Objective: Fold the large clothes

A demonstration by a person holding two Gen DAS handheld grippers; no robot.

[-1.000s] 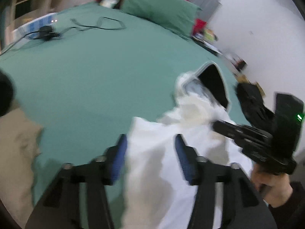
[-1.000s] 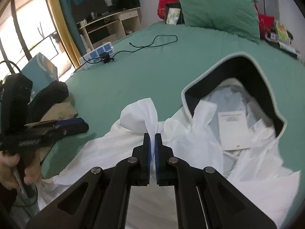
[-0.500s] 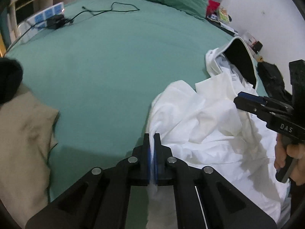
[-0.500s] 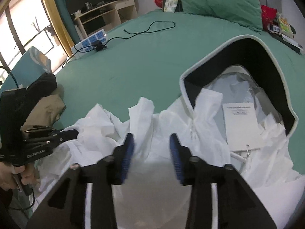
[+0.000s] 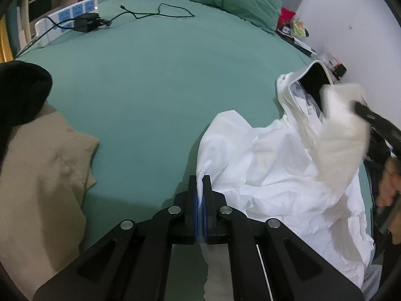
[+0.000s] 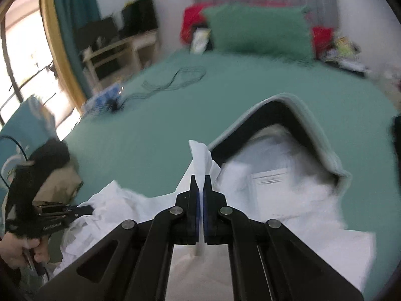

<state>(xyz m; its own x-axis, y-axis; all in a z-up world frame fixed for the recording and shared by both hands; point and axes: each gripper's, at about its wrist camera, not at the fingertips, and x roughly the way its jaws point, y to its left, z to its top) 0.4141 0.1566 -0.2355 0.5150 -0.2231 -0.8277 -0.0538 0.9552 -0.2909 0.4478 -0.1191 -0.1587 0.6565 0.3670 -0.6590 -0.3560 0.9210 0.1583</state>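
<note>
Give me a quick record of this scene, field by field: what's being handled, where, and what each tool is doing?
Surface: green bed
Item handled: white garment, crumpled
Left gripper: fingers shut on the garment's edge
Right gripper: fingers shut on a pinch of white cloth
Nearby: beige cloth, green pillow, black cable

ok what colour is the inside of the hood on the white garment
Black inside the hood, with a pale grey rim; the right wrist view shows it best.

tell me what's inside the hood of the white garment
Inside the hood of the white garment: dark lining, pale crumpled fabric and a white label. Its print is too blurred to read.
</note>
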